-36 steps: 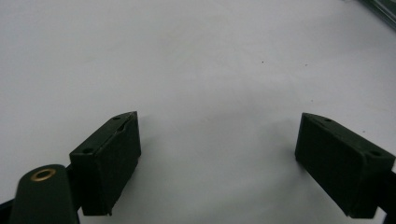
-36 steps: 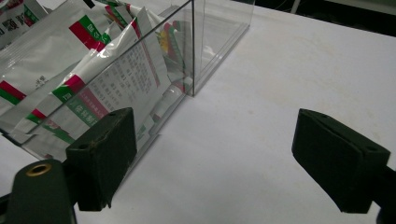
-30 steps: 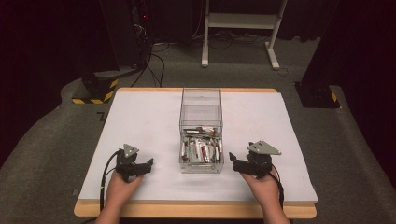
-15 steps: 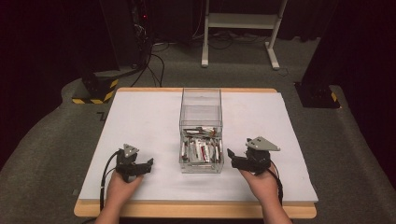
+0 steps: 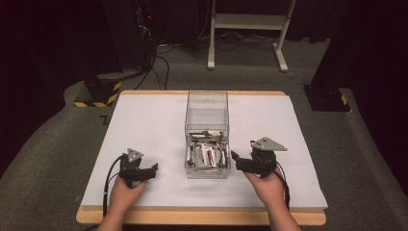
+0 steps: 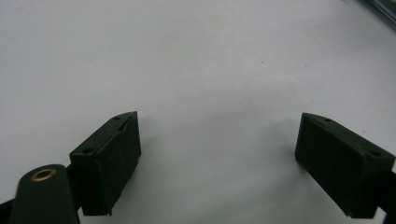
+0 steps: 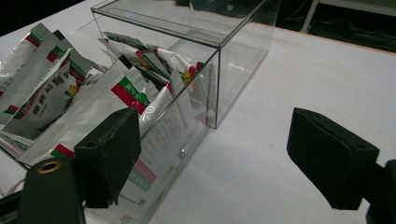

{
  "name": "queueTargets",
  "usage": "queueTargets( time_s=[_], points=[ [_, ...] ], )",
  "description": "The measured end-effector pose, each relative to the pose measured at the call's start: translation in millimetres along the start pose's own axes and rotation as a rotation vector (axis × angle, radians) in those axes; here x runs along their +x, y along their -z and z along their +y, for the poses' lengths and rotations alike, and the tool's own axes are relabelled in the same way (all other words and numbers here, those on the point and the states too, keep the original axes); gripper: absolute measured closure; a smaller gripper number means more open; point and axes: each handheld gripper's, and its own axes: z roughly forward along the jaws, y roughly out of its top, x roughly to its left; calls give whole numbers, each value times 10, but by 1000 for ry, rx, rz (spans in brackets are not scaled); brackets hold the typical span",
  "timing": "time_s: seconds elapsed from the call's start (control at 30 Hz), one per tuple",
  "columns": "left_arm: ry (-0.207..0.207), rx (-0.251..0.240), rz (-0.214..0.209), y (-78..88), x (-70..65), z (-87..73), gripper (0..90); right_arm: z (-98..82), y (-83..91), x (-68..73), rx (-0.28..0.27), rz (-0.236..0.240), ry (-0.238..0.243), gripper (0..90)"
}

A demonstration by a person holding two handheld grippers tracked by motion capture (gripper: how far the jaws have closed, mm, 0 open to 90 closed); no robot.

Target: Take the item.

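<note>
1. Compared with a second ago, the right gripper (image 5: 234,158) is creeping leftward toward the box, and its tips are now sitting just beside the near right corner. Left one is basically parked where it was.
2. White table (image 5: 144,125) is carrying everything, with the clear acrylic box (image 5: 207,103) standing in the middle, open at the top.
3. Sachets (image 5: 206,155) are piling up loose in the near half of the box, silver-and-white packets with red and green print, leaning every which way in the right gripper view (image 7: 70,88).
4. Right gripper is hanging wide open and holding nothing, one jaw in front of the box wall, the other over bare table.
5. Left gripper (image 5: 153,168) is also gaping wide and empty, resting low over plain tabletop, well apart from the box.
6. What I'm worrying about: the gripper is coming in from the side at wall height, so I'd guess it could bump the see-through wall and shove the box instead of reaching the packets. Those foil packets also look slippery, so a pinch on a corner might slide off.
</note>
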Motion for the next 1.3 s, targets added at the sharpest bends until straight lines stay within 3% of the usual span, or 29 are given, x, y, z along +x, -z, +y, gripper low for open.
queueTargets(
  time_s=[0.67,1.3],
  points=[
    [0,0,0,0,0,0,144,156,-60,205,-2,48,4,179],
    [0,0,0,0,1,0,144,287,-102,447,-18,108,60,240]
  ],
)
